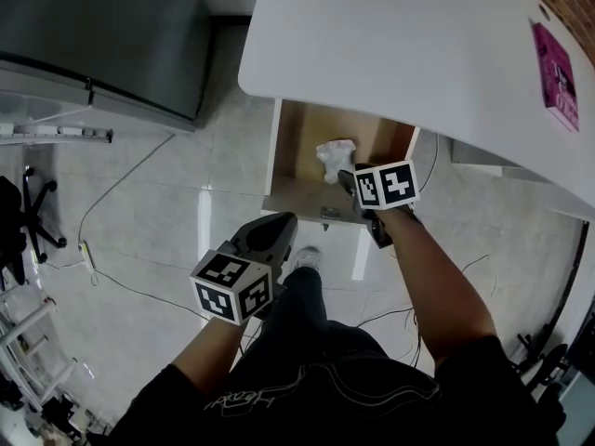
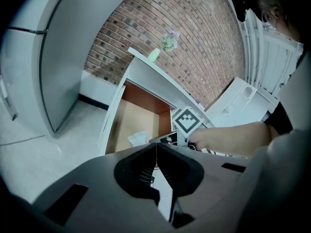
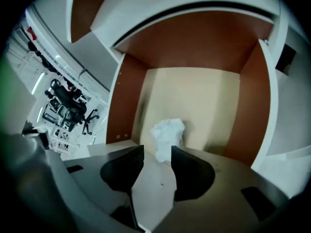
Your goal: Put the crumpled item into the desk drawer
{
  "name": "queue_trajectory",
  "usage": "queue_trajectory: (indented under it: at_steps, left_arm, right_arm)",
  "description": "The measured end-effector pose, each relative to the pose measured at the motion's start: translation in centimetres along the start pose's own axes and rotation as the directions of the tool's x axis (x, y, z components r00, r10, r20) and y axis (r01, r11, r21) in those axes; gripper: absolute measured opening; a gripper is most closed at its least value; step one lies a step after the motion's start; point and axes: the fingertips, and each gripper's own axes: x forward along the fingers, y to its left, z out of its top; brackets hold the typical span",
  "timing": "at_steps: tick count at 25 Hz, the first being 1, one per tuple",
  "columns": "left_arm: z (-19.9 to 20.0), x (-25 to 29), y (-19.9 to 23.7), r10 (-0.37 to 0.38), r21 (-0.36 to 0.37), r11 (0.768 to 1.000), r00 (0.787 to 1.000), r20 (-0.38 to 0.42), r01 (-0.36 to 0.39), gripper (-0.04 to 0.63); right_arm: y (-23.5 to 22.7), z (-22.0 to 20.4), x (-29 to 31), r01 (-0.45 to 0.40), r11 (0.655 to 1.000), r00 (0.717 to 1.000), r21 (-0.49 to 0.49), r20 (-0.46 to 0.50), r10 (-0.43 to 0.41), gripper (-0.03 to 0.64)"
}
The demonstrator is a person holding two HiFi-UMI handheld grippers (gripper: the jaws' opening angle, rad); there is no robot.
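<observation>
The crumpled white item lies on the floor of the open wooden drawer under the white desk. It shows in the right gripper view as a white wad just beyond the jaw tips, free of them. My right gripper stands open above the drawer's front, its jaws apart with nothing between the pads. In the head view my right gripper sits at the drawer's front right. My left gripper hangs lower, outside the drawer, jaws shut on nothing.
A grey cabinet stands at the left on the tiled floor. Cables run across the floor. A pink book lies on the desk's right end. An office chair stands at the far left.
</observation>
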Motion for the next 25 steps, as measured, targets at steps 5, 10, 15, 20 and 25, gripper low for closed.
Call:
queue_trajectory:
  at_steps: [5, 10, 15, 20, 25]
  left_arm:
    - [1.6, -2.0, -2.8, -0.044, 0.006, 0.999, 0.999, -0.02, 0.044, 0.023]
    - [5.8, -4.9, -7.4, -0.116, 0.08, 0.99, 0.992, -0.05, 0.119, 0.023]
    - [11.4, -7.8, -13.5, -0.207, 0.15, 0.968, 0.978, 0.01, 0.203, 0.023]
    - [15.0, -11.0, -19.8, -0.277, 0.237, 0.937, 0.96, 0.05, 0.258, 0.023]
    - [17.8, -14.2, -25.2, -0.334, 0.319, 0.901, 0.94, 0.074, 0.295, 0.023]
  right_arm:
    - [4.6, 0.0, -6.9, -0.095, 0.993, 0.99, -0.065, 0.098, 0.101, 0.192]
    - [7.8, 1.9, -17.5, -0.172, 0.981, 0.946, -0.085, 0.262, 0.189, 0.159]
    - [12.2, 3.3, -28.4, -0.289, 0.95, 0.839, -0.121, 0.447, 0.312, 0.103]
    - [15.7, 4.1, -37.4, -0.324, 0.904, 0.722, -0.278, 0.545, 0.426, 0.055]
    - [17.5, 4.6, -43.7, -0.257, 0.884, 0.648, -0.39, 0.61, 0.457, 0.049]
